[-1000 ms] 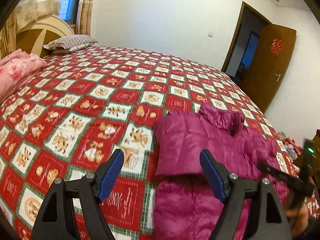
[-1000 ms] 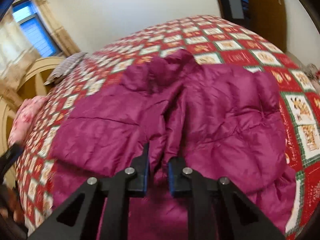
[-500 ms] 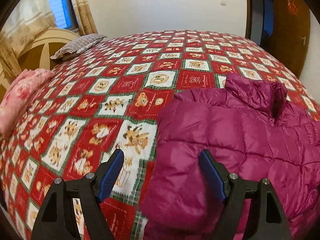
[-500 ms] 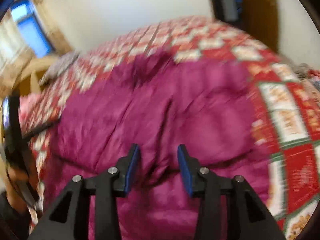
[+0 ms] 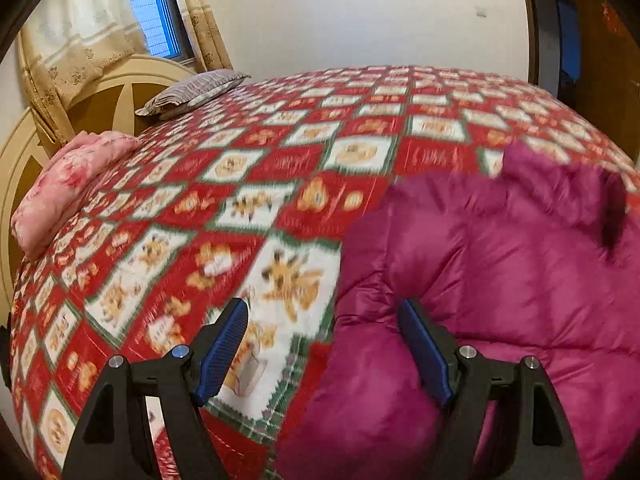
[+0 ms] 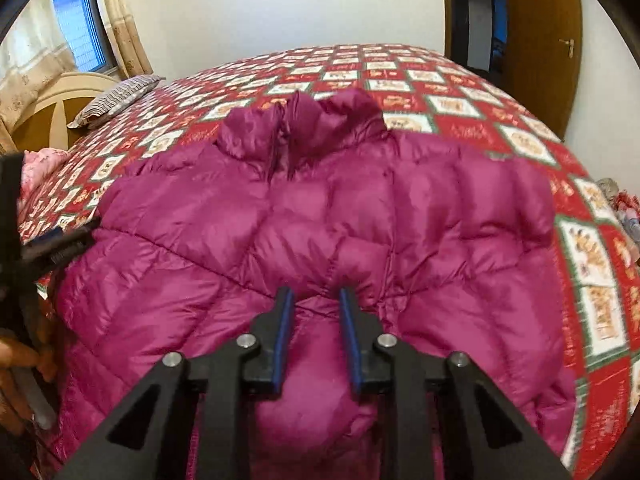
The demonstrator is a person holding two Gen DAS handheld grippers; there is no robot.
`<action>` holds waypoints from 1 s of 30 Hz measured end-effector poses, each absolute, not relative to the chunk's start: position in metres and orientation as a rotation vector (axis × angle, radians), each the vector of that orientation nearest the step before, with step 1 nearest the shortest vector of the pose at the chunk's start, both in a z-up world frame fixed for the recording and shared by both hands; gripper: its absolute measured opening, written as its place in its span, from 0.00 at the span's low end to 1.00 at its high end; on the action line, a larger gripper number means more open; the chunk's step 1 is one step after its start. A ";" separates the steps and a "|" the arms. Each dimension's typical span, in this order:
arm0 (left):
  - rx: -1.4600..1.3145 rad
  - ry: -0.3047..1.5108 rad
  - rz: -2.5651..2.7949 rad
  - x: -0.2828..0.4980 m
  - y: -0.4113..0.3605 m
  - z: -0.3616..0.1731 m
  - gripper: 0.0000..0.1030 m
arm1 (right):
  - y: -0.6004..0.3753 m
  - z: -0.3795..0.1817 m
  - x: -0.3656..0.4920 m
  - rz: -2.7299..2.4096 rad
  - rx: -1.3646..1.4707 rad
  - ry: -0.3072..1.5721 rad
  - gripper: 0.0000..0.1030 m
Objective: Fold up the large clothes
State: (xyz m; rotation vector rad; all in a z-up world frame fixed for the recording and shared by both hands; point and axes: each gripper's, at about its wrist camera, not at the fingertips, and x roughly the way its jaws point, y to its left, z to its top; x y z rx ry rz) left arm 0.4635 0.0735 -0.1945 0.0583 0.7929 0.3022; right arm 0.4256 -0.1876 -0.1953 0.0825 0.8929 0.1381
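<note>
A bedroom with pale walls holds a wide bed (image 6: pixel 472 92) under a red patchwork quilt; a striped pillow (image 5: pixel 192 94) and a folded pink blanket (image 5: pixel 68 184) lie by the headboard. A magenta puffer jacket (image 6: pixel 320 216) lies spread on the quilt, collar toward the far side. The left hand-held gripper (image 5: pixel 324 354) hangs at the jacket's left edge, jaws wide apart, gripping nothing. The right hand-held gripper (image 6: pixel 316 340) has just been closing, and its narrow jaws pinch a bulge of the jacket's padded fabric.
</note>
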 end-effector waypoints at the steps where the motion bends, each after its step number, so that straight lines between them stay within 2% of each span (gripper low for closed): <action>1: 0.046 0.803 0.298 0.464 0.075 -0.199 0.78 | -0.189 -0.199 0.425 0.146 0.077 0.891 0.26; 4: 0.058 0.827 0.323 0.471 0.075 -0.203 0.84 | -0.192 -0.202 0.425 0.157 0.096 0.889 0.26; 9: 0.050 0.824 0.231 0.466 0.079 -0.189 0.84 | -0.194 -0.191 0.427 0.170 0.104 0.935 0.27; 10: 0.043 0.805 0.199 0.463 0.080 -0.182 0.84 | -0.198 -0.180 0.430 0.185 0.128 0.939 0.33; 13: 0.023 0.733 0.140 0.456 0.085 -0.148 0.84 | -0.211 -0.150 0.452 0.159 0.192 0.893 0.64; 14: 0.018 0.718 0.124 0.458 0.086 -0.137 0.84 | -0.214 -0.142 0.463 0.146 0.212 0.884 0.70; 17: -0.009 0.711 0.086 0.475 0.089 -0.106 0.84 | -0.220 -0.122 0.514 0.100 0.248 0.898 0.70; 21: -0.001 0.728 0.037 0.501 0.080 -0.090 0.84 | -0.212 -0.126 0.589 0.051 0.273 1.001 0.70; 28: 0.009 0.767 0.012 0.529 0.063 -0.100 0.84 | -0.203 -0.167 0.651 -0.070 0.240 1.193 0.72; 30: 0.021 0.774 0.009 0.534 0.059 -0.105 0.84 | -0.206 -0.174 0.648 -0.058 0.235 1.219 0.68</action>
